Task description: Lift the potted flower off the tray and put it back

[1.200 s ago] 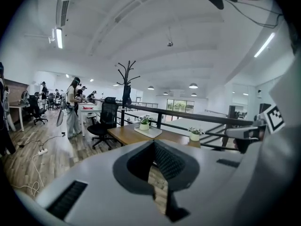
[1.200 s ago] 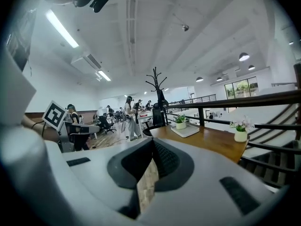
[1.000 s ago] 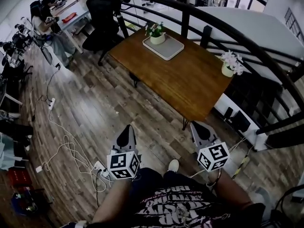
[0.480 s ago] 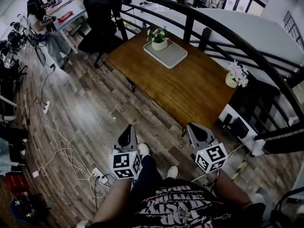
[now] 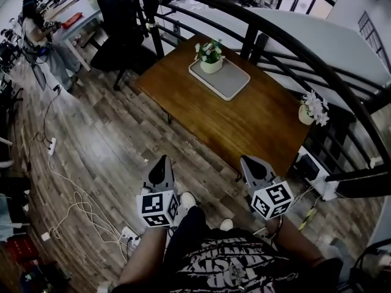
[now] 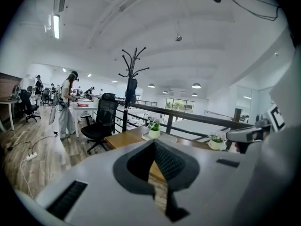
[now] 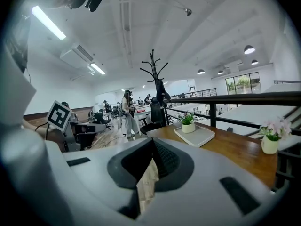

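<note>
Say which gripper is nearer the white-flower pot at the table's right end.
Right. The right gripper is off the table's near corner, short of that pot; the left gripper is farther left, over the floor.

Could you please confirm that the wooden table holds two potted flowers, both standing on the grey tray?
Not quite. Only one potted flower stands on the tray. The second pot stands on the bare wooden table near its right edge, apart from the tray, as the head view shows.
</note>
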